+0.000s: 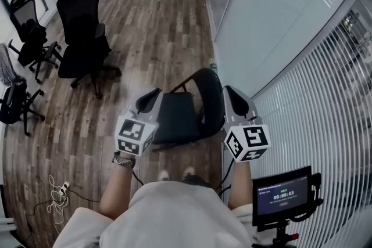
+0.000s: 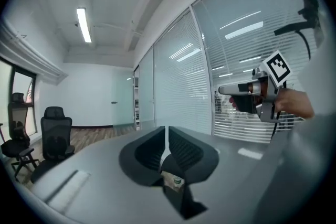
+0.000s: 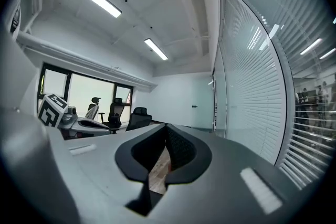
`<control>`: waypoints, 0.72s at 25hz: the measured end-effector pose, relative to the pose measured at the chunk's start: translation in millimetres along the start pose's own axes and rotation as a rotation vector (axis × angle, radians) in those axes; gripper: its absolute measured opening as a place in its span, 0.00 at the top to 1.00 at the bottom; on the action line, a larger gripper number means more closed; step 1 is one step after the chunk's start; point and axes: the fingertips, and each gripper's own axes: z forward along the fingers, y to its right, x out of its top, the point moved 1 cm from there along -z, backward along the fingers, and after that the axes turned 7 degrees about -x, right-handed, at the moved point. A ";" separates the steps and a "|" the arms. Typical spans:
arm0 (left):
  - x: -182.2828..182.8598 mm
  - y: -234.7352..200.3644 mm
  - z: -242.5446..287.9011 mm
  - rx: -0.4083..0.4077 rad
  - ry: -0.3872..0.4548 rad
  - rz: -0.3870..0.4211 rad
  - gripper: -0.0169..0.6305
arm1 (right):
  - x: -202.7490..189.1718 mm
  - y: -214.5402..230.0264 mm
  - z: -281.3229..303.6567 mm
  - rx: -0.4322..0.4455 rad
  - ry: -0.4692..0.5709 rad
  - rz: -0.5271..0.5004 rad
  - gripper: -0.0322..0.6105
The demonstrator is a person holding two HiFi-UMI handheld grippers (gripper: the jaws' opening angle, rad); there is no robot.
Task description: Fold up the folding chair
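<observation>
The folding chair [image 1: 180, 116], still unfolded, stands on the floor [image 1: 145, 26] at its edge by the glass wall [image 1: 279, 20], low between both tools: its backrest is nearer the closed, empty right tool [image 1: 229, 92], its seat nearer the left tool [image 1: 154, 93], whose jaws are barely parted on nothing.

Left hand-held gripper [image 2: 166, 128] ajar, right [image 3: 166, 126] closed

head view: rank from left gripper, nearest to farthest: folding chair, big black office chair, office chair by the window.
1. folding chair: right next to the left gripper, just to its right.
2. big black office chair: further up the room, to the left.
3. office chair by the window: far left, beyond the big one.
</observation>
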 end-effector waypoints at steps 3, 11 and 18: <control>-2.3 2.7 8.3 0.029 -0.023 -0.011 0.93 | -3.8 9.6 8.3 0.016 -0.012 0.005 0.94; -8.6 16.0 30.9 0.117 -0.055 -0.047 0.82 | -24.9 54.3 15.8 0.097 -0.067 0.023 0.80; -35.2 27.6 32.5 0.195 -0.122 -0.076 0.77 | -63.1 82.8 26.4 0.163 -0.155 0.046 0.75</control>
